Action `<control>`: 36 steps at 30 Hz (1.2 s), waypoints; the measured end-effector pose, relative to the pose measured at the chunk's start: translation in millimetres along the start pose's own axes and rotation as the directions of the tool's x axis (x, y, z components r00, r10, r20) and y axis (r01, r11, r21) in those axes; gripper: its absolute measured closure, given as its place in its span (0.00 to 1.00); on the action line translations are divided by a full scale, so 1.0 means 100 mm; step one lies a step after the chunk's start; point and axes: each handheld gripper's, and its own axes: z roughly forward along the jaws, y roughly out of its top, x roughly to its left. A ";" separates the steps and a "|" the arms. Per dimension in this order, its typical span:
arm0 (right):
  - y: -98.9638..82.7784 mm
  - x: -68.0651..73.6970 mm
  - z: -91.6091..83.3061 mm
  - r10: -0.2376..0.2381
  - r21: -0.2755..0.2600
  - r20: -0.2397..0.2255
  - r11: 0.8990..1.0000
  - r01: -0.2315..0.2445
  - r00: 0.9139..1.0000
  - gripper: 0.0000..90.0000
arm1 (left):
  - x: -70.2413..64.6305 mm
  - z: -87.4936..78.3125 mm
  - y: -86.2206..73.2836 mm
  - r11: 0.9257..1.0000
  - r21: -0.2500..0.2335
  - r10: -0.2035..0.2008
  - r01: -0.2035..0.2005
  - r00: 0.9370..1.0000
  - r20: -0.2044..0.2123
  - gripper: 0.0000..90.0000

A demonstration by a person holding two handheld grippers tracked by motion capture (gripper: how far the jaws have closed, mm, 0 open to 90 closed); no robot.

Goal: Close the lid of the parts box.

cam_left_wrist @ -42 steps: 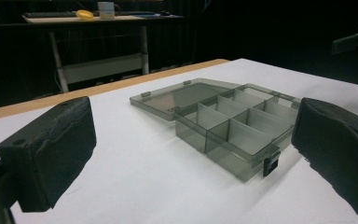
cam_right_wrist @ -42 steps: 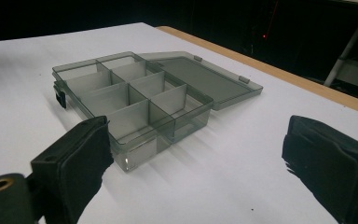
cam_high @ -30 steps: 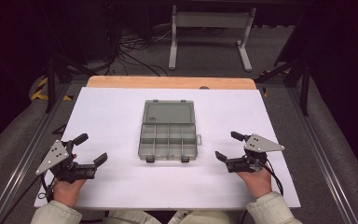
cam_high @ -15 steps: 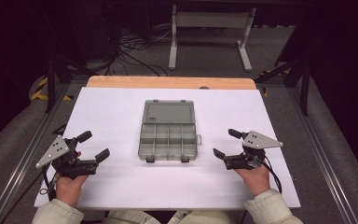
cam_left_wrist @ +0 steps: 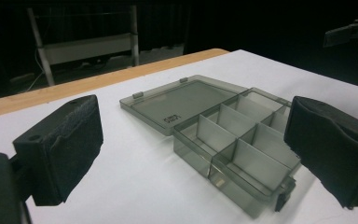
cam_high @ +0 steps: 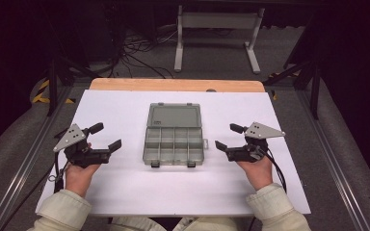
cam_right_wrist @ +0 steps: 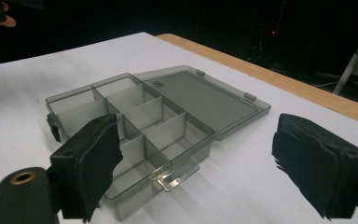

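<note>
So the clear grey compartment box (cam_high: 174, 135) sits in the middle of the white table (cam_high: 125, 192), lid flipped open flat toward the far edge, all its compartments empty. The left gripper (cam_high: 104, 136) and right gripper (cam_high: 229, 136) sit on either side of it, well apart from it. Both have jaws spread wide with nothing between them, though they've just been closing in a bit.
</note>
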 end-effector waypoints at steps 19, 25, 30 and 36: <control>0.23 -0.31 0.53 0.023 0.071 0.013 0.997 -0.024 1.000 0.23 | 0.26 0.63 0.14 0.997 0.074 -0.022 0.023 1.000 -0.015 0.09; 0.26 -0.38 0.65 0.026 0.089 0.019 0.996 -0.028 0.999 0.24 | 0.30 0.76 0.13 0.996 0.090 -0.027 0.029 0.999 -0.019 0.11; 0.27 -0.45 0.75 0.025 0.107 0.028 0.994 -0.028 0.999 0.24 | 0.31 0.87 0.16 0.994 0.111 -0.012 0.015 1.000 -0.022 0.11; 0.29 -0.52 0.85 0.024 0.124 0.029 0.992 -0.027 0.999 0.25 | 0.33 1.00 0.20 0.991 0.135 0.004 -0.001 1.000 -0.026 0.12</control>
